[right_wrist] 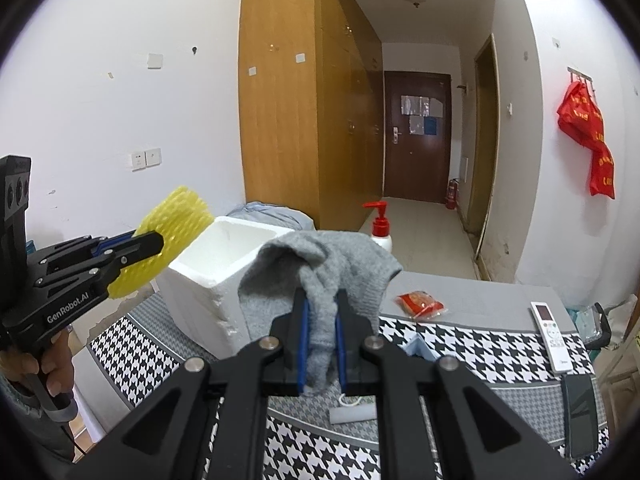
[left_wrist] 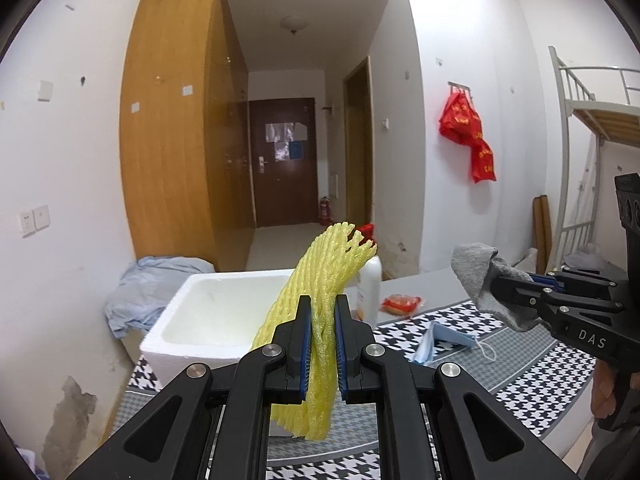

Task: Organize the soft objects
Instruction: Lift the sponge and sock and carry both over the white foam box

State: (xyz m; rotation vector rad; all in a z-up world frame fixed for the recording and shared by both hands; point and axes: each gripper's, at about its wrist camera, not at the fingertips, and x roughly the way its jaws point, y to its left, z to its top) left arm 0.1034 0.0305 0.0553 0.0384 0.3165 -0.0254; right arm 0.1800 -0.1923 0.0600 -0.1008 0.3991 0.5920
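My left gripper (left_wrist: 322, 308) is shut on a yellow foam net sleeve (left_wrist: 320, 276) and holds it upright in the air, just in front of the white foam box (left_wrist: 208, 320). It also shows in the right wrist view (right_wrist: 154, 246) with the net (right_wrist: 172, 220). My right gripper (right_wrist: 322, 304) is shut on a grey sock (right_wrist: 320, 268) and holds it above the table, right of the box (right_wrist: 208, 276). It shows in the left wrist view (left_wrist: 500, 282) with the sock (left_wrist: 478, 276).
A houndstooth-patterned table (right_wrist: 480, 344) carries a red snack packet (right_wrist: 420, 304), a blue face mask (left_wrist: 444, 340), a white pump bottle with a red top (right_wrist: 378, 224), a white remote (right_wrist: 554, 336), a dark phone (right_wrist: 580, 412) and a small grey roll (right_wrist: 352, 414).
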